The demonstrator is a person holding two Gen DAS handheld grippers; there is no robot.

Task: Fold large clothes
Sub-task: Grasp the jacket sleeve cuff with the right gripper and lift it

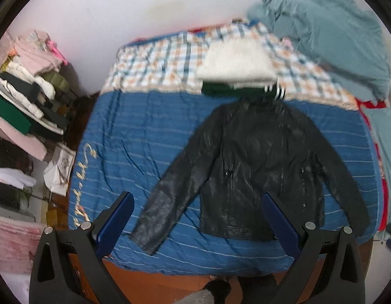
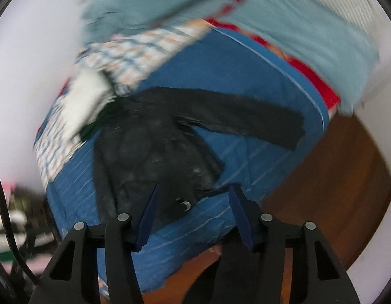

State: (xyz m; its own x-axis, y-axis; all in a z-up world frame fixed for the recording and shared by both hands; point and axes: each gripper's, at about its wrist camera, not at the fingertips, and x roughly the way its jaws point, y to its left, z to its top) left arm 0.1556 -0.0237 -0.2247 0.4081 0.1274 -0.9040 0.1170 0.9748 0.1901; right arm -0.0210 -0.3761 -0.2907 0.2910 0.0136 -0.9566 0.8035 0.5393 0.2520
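Observation:
A black leather jacket lies flat on the blue striped bed cover, collar away from me, both sleeves spread out and down. My left gripper is open and empty, held above the near edge of the bed, over the jacket's left sleeve and hem. In the blurred, tilted right wrist view the jacket lies with one sleeve stretched right. My right gripper is open and empty, close above the jacket's hem corner.
A stack of folded clothes, white on top, sits past the jacket's collar on a plaid sheet. Teal bedding is heaped at the far right. Piles of clothes stand left of the bed. Wooden floor lies beside it.

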